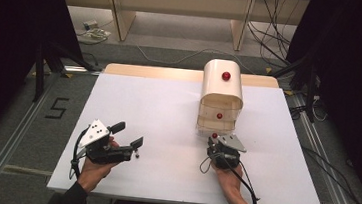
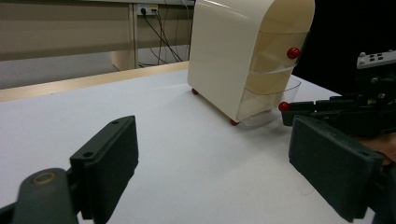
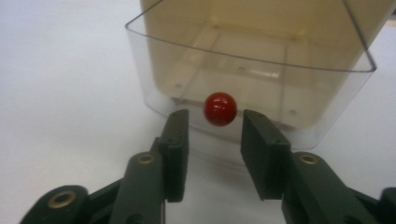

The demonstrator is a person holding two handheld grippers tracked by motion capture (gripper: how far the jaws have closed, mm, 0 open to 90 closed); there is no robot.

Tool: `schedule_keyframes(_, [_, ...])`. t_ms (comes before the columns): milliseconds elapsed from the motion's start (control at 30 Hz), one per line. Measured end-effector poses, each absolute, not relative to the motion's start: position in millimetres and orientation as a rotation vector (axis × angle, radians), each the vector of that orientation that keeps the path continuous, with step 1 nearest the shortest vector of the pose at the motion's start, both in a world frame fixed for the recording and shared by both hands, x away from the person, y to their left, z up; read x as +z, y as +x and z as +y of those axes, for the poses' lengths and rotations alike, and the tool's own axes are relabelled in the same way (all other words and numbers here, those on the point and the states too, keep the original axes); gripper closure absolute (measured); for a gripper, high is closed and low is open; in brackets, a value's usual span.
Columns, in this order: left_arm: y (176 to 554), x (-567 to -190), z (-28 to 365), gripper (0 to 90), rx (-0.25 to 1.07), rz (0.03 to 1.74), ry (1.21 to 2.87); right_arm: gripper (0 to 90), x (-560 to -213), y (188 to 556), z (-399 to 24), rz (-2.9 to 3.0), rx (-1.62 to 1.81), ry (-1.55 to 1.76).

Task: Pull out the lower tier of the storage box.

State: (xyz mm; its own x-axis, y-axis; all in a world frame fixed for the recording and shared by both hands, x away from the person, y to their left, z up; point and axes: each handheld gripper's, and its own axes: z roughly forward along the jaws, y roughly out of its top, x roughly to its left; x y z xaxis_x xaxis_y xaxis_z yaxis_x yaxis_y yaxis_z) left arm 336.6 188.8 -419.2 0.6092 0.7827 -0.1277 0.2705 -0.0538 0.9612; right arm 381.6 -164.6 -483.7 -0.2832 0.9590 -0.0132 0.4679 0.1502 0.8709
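A cream mini drawer cabinet (image 1: 222,93) with clear drawers and red knobs stands at the table's right rear. Its bottom drawer (image 3: 252,70) is pulled out a little and looks empty. My right gripper (image 1: 214,140) sits just in front of it, and in the right gripper view my right gripper (image 3: 215,115) has its jaws on either side of the bottom red knob (image 3: 220,108), a small gap on each side. My left gripper (image 1: 128,133) lies open at the front left, apart from the cabinet, with nothing between its jaws; the left gripper view shows my left gripper (image 2: 212,140) wide apart.
The white table top (image 1: 167,116) has a wooden strip (image 1: 146,71) along its far edge. Cables (image 1: 275,41) and a power strip (image 1: 95,32) lie on the floor behind, under a wooden shelf unit. Metal rails run along both sides of the table.
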Motion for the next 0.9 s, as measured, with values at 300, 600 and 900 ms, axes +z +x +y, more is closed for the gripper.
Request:
schedule_keyframes(300, [337,-419,188,15.8,0.526,0.892,1.620,48.0,-472,378,-167,1.905,1.126,1.313])
schedule_keyframes(600, [337,-419,188,15.8,0.527,0.891,1.622,37.7,-459,378,-175,2.002,1.202,1.385])
schedule_keyframes(900, [337,-419,188,15.8,0.527,0.890,1.623,35.5,-446,376,-181,2.009,1.228,1.314])
